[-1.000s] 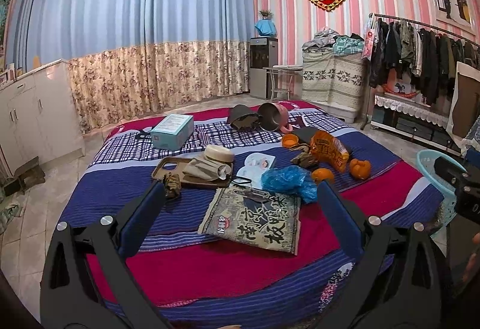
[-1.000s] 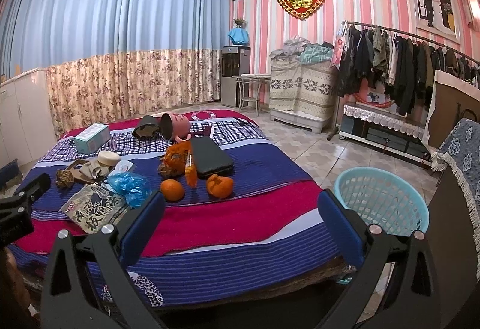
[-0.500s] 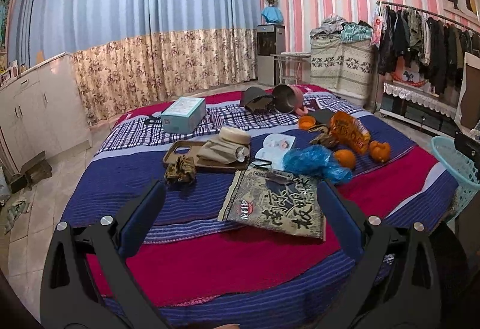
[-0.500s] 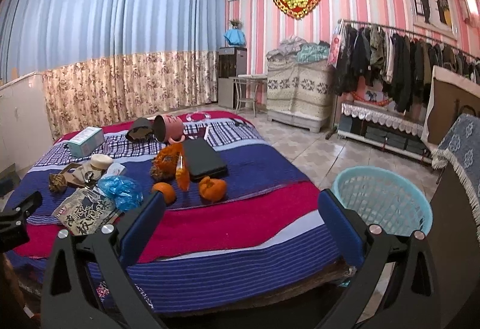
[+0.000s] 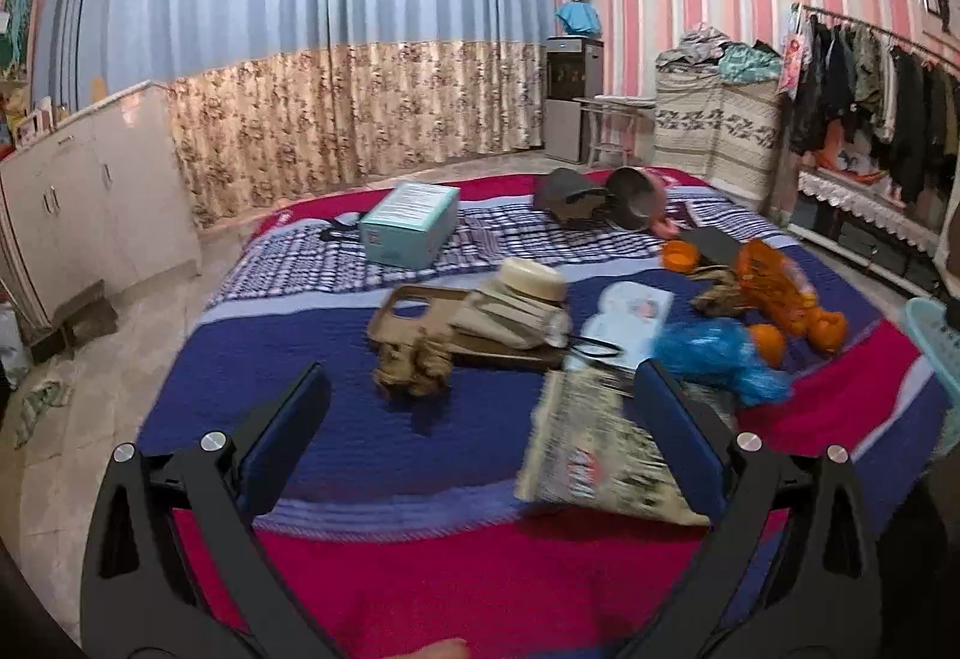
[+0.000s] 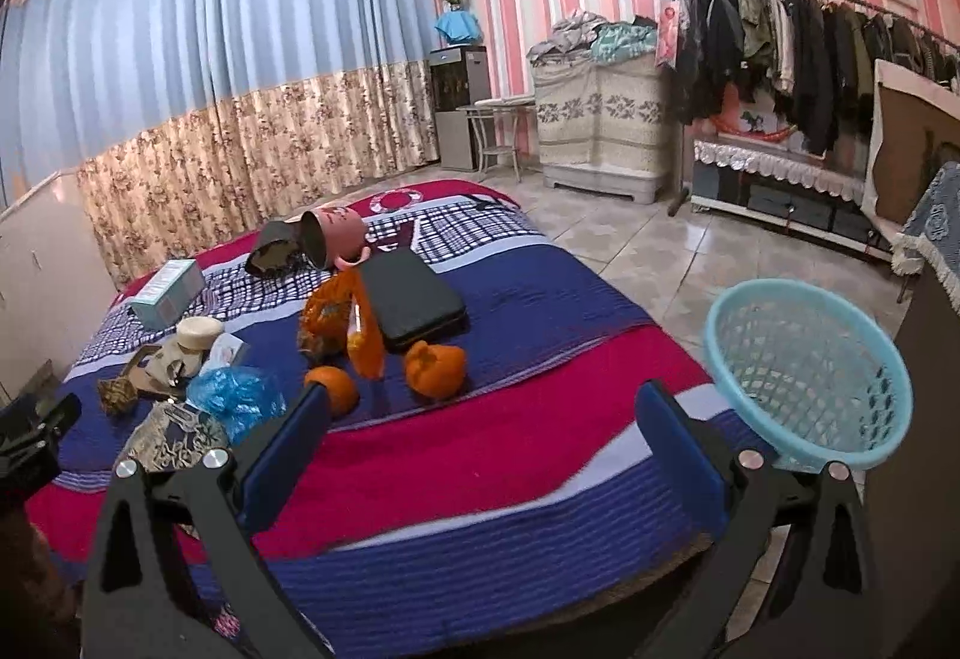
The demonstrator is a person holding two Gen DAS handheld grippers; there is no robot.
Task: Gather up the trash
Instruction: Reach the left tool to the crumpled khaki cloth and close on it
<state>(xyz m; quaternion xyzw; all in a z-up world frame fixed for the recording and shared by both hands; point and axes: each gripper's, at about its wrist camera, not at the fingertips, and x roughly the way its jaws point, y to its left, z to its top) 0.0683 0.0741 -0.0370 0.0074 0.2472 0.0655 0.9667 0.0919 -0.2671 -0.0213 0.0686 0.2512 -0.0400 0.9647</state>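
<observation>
Both grippers wide open, nothing held. Left gripper (image 5: pixel 477 419) hangs over the near edge of the bed (image 5: pixel 360 437); right gripper (image 6: pixel 480 434) over the near right corner, mesh basket (image 6: pixel 807 374) just right of it on the floor.

Trash is mid-bed: crumpled brown paper wad (image 5: pixel 414 365) straight ahead of the left gripper, flat printed snack bag (image 5: pixel 591 458) partly behind its right finger, blue plastic bag (image 5: pixel 717 359) further right, orange net bag (image 6: pixel 342 323) beside the two oranges.

Handling, my read:
- Wad: light, springy, crushable. Pinch across the middle.
- Snack bag: thin, slick film, lies flat. Take a raised edge or corner; it may slide on the quilt.
- Blue bag: soft, floppy. Grab a bunched fold.

Quilt is ribbed and soft, so fingers could snag the fabric.
</observation>
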